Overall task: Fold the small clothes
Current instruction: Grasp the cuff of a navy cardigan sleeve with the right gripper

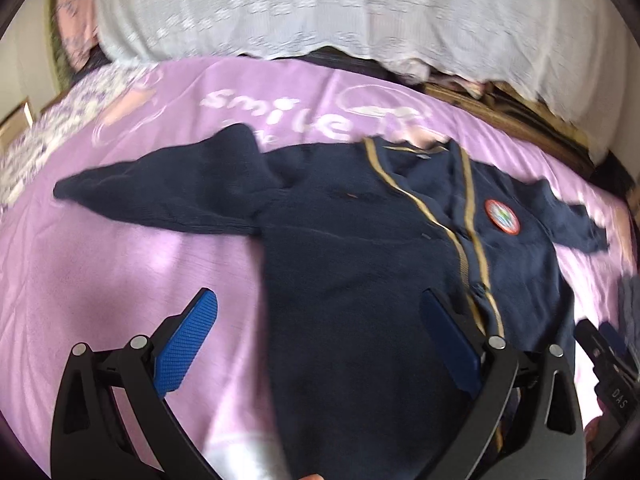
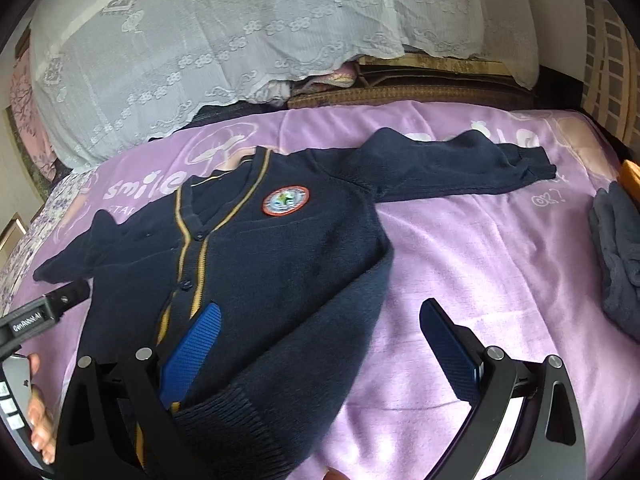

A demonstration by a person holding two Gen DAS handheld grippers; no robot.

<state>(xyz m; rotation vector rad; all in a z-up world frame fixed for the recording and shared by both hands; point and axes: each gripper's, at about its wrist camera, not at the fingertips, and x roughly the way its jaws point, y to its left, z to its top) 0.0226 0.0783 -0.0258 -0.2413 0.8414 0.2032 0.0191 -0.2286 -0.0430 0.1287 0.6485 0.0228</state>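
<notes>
A small navy cardigan (image 1: 352,240) with gold trim and a round red badge (image 1: 502,217) lies face up on a purple blanket (image 1: 120,264), both sleeves spread out. My left gripper (image 1: 320,312) is open above its lower left part, nothing between the blue pads. In the right wrist view the same cardigan (image 2: 280,248) shows its badge (image 2: 285,200) and its right sleeve (image 2: 460,164) stretched out. My right gripper (image 2: 320,320) is open over the lower right hem, empty. The other gripper's body (image 2: 44,312) shows at the left edge.
A dark grey folded garment (image 2: 620,256) lies at the blanket's right edge. White lace cloth (image 2: 240,32) covers things behind the bed. A hand (image 2: 40,420) holds the left device. Bare purple blanket (image 2: 480,260) lies right of the cardigan.
</notes>
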